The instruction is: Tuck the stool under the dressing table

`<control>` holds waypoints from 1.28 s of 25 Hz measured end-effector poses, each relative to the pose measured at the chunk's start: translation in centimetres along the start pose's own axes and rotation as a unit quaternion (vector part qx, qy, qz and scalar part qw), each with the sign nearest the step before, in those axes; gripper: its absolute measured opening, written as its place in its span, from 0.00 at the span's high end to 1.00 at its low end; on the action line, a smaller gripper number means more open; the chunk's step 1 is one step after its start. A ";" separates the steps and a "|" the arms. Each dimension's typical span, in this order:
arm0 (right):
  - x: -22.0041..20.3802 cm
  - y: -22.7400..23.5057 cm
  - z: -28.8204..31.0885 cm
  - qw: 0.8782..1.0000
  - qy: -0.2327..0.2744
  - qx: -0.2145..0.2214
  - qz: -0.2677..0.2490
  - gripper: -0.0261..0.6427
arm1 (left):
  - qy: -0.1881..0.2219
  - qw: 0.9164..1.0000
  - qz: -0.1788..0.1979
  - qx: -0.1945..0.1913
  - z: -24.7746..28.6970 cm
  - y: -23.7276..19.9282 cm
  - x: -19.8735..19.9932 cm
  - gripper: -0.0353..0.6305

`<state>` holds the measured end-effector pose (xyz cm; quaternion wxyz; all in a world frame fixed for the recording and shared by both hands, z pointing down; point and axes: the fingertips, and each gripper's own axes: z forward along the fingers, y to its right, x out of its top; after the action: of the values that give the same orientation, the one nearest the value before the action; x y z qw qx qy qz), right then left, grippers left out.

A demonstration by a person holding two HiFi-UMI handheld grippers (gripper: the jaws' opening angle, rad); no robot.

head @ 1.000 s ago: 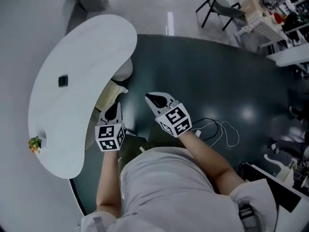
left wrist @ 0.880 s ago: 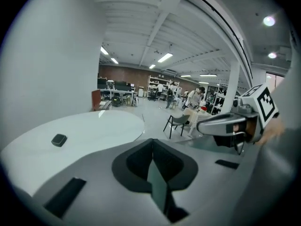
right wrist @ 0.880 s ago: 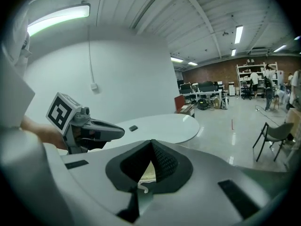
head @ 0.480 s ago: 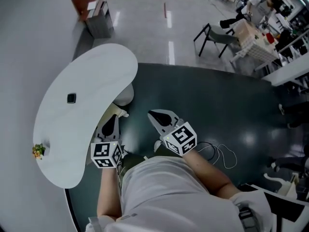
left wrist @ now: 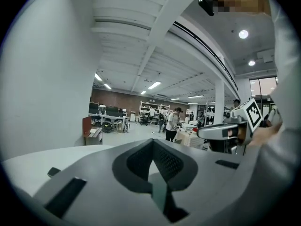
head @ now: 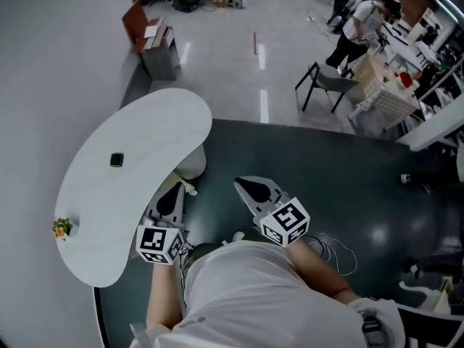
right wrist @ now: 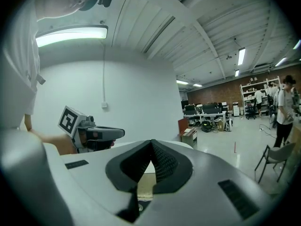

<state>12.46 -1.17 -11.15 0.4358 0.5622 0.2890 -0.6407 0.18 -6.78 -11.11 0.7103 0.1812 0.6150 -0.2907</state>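
I'm holding the left claw [head: 174, 188] and the right claw [head: 246, 185] pressed together, both empty, over the dark mat [head: 326, 172]. The stool [head: 191, 165] is peeking out from under the white surface [head: 145, 140], just beyond the left claw.

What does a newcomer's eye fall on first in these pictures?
The white kidney-shaped table at the left of the head view, its inner edge over a dark mat. Next, the left gripper and the right gripper low in the middle, both shut and empty.
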 end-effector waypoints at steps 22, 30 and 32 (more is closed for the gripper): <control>-1.9 -0.5 -4.0 1.000 0.010 0.019 -0.016 0.95 | -0.023 0.999 -0.015 0.039 -3.2 3.1 -3.1 0.94; -2.6 -0.1 -4.0 1.000 0.009 0.024 -0.009 0.95 | -0.030 0.998 -0.024 0.054 -3.1 2.8 -3.6 0.94; -2.7 -0.1 -4.0 1.000 0.008 0.025 -0.009 0.95 | -0.025 0.998 -0.036 0.048 -3.1 2.9 -3.4 0.94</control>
<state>14.24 2.93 -9.36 0.4133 0.5756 0.2809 -0.6473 -0.60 -2.01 -8.59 0.7048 0.1850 0.5889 -0.3495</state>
